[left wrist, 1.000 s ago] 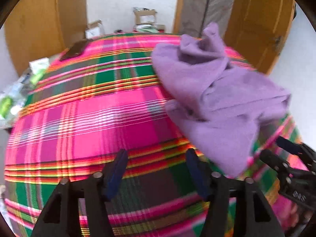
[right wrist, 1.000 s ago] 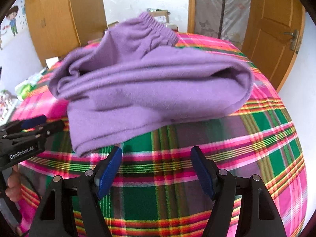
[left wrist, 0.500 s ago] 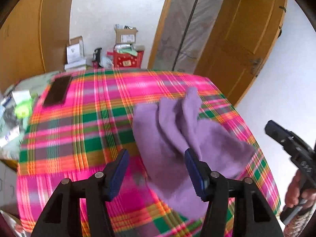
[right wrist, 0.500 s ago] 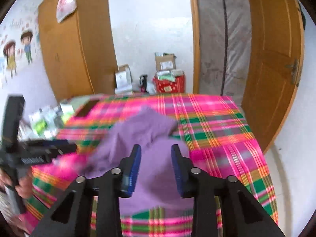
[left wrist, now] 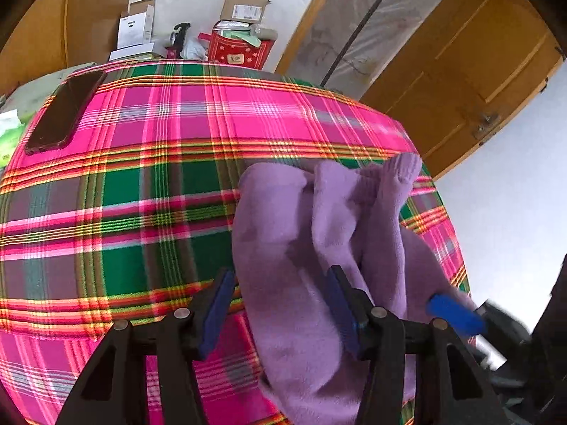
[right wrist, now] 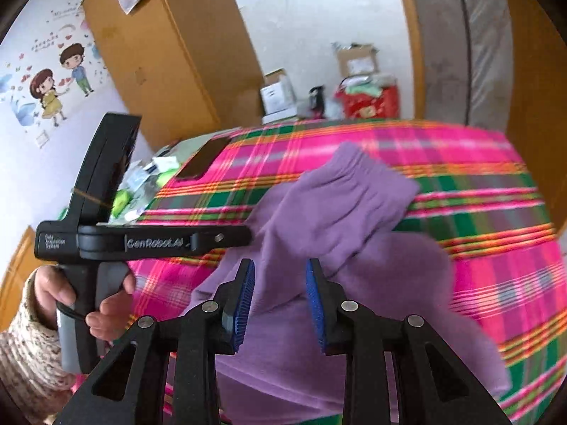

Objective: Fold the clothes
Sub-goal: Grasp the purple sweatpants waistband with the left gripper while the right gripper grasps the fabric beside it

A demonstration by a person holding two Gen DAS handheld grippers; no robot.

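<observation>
We see a phone (left wrist: 63,113) at ten o'clock on the plaid cloth (left wrist: 149,212). The purple garment (left wrist: 319,248), rumpled before us, now lies nearer; the left gripper (left wrist: 280,308) is closing, ungripped, and the right gripper (right wrist: 280,301), narrowed since, stands unclenched above it.

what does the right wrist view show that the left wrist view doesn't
Only the right wrist view: the cartoon wall stickers, the person's hand and knit sleeve on the left claw's handle, and the garment's gathered waistband.

Only the left wrist view: the left claw closing around a purple fold without pressing it yet, and the door latch.

Both: the purple garment, plaid cloth, phone, red box and cartons.
</observation>
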